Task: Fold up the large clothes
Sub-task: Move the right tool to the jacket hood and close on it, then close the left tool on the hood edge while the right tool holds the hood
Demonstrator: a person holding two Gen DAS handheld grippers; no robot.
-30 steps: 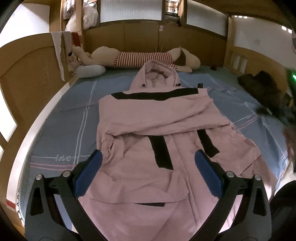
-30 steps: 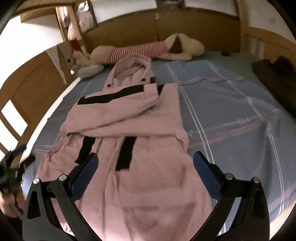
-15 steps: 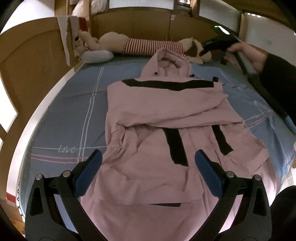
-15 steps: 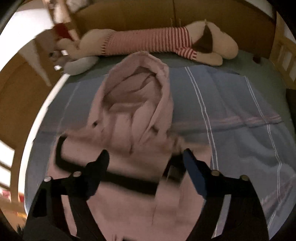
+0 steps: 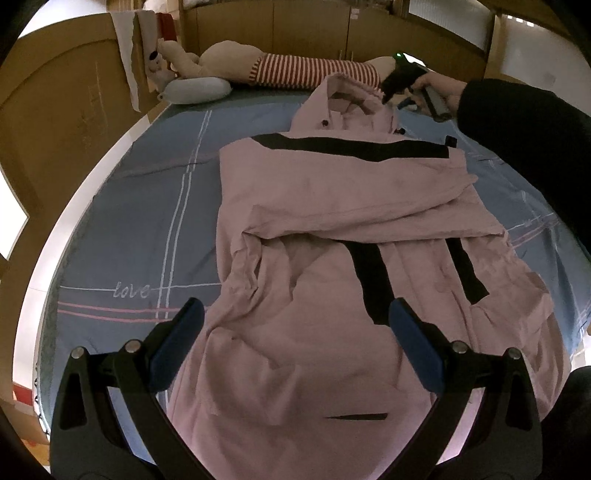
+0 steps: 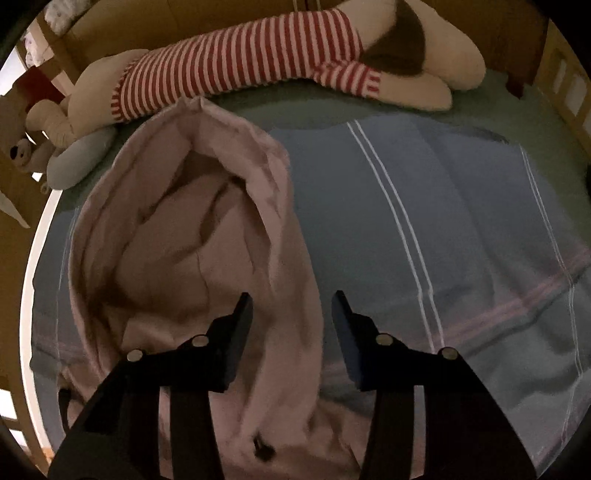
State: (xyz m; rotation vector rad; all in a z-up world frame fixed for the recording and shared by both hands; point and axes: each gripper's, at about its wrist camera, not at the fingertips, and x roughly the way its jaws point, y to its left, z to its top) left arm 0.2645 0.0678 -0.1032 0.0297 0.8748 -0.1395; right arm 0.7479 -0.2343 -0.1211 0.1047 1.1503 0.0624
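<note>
My right gripper (image 6: 291, 314) stands partly open, jaws straddling the right edge of the hood (image 6: 177, 229), nothing clamped; my left gripper (image 5: 295, 325) hangs wide open over the hem of the pink coat (image 5: 332, 229). Only the left view shows the whole coat: soft, creased fabric with black bands, sleeves folded across the chest, spread on the blue striped sheet (image 5: 140, 206). Only the right view shows the hood's hollow, rumpled lining; beyond the hood lies a plush toy (image 6: 258, 62) in red-and-white stripes, against the wooden headboard (image 5: 295, 33).
</note>
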